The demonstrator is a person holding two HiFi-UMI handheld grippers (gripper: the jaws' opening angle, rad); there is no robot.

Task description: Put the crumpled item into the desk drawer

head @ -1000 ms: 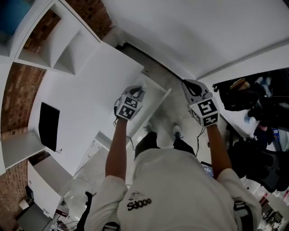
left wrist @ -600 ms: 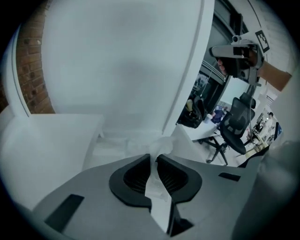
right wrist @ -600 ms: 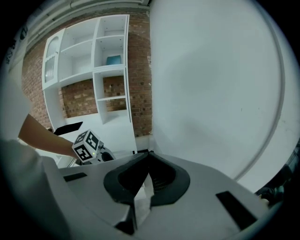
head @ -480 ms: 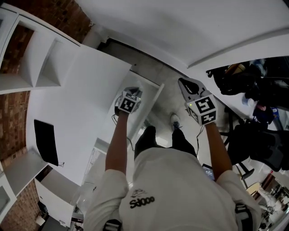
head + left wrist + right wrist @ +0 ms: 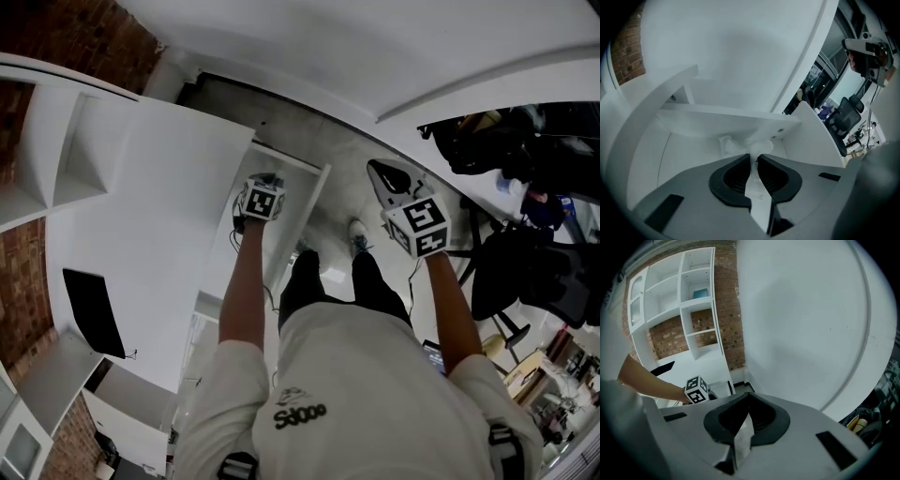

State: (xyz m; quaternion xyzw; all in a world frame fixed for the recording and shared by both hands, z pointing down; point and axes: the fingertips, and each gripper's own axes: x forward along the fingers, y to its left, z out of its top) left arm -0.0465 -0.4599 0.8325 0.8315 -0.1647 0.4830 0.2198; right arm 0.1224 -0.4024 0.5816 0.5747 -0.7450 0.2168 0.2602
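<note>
The left gripper [image 5: 753,158] pinches the crumpled item [image 5: 740,144], a white wad of paper, so it can carry it. The wad sticks out just past the jaw tips, low inside the open desk drawer [image 5: 726,115], ready to drop there. The right gripper [image 5: 749,400] is pressed together, holds nothing and hangs off to the side. In the head view the left gripper hides the wad. I cannot tell if the wad touches the drawer's bottom.
</note>
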